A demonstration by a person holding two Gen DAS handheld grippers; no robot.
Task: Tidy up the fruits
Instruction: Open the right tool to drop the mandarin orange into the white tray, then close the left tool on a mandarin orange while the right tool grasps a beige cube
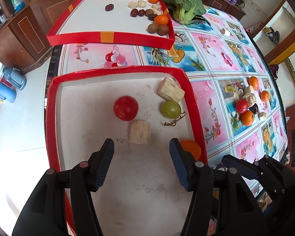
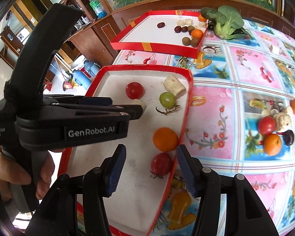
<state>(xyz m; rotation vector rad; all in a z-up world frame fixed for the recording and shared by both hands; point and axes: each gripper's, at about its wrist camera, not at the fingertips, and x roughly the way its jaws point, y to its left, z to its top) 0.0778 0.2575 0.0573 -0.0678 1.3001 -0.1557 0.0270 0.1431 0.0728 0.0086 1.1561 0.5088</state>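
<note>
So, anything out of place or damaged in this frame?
A leafy green lies on the table beside the far tray, a vegetable among fruit. A bare stem lies loose by the grape in the near tray, whose rim looks ragged.

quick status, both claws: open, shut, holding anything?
Left claw: open, holding nothing, above the near red tray.
Right claw: open, holding nothing.

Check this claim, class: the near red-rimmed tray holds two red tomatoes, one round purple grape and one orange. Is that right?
The colour is wrong: the round grape in the near red-rimmed tray is green, not purple. The right wrist view shows it, along with two red tomatoes and one orange.
</note>
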